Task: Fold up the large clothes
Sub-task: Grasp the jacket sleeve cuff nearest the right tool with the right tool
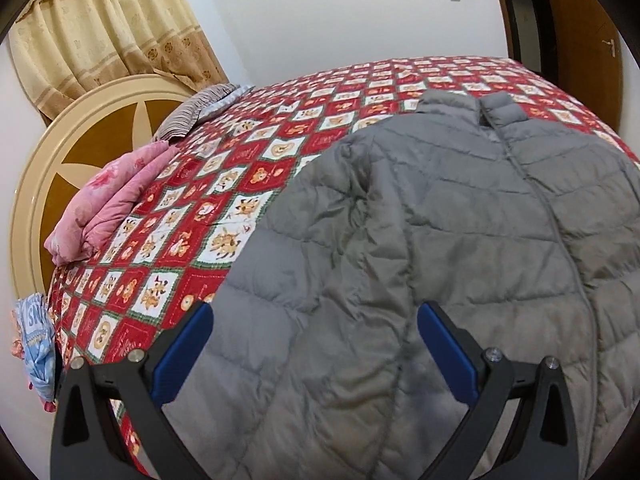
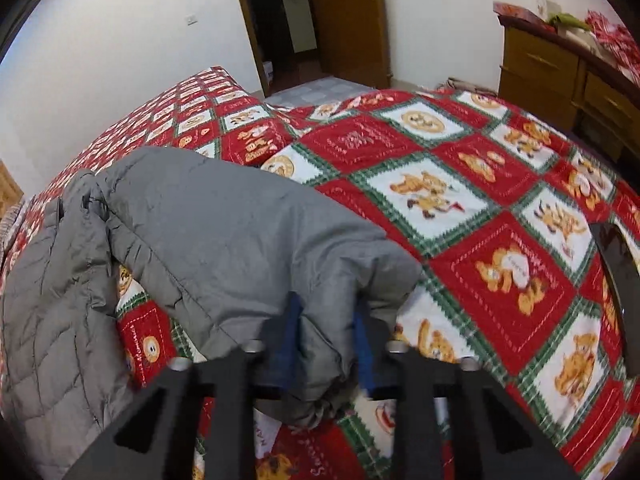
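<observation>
The left hand-held gripper [image 1: 314,320] points down at a slant over the grey puffer jacket [image 1: 460,232], its blue-padded jaws spread wide with nothing between them but the quilted fabric lying below. The right hand-held gripper [image 2: 326,320] tilts more steeply down, its jaws drawn close and pinching a bunched fold at the end of the jacket's sleeve [image 2: 248,240].

The jacket lies front up on the bed [image 1: 224,184], collar toward the far edge, zip closed down the middle, body spread across the red and white patchwork bedspread [image 2: 500,240]. The pinched sleeve stretches out from the body toward the bed's near edge.

By the headboard [image 1: 60,152] lie a folded pink quilt [image 1: 108,204] and a striped pillow [image 1: 196,112]. A wooden dresser [image 2: 560,76] and an open door [image 2: 348,16] stand beyond the bed.
</observation>
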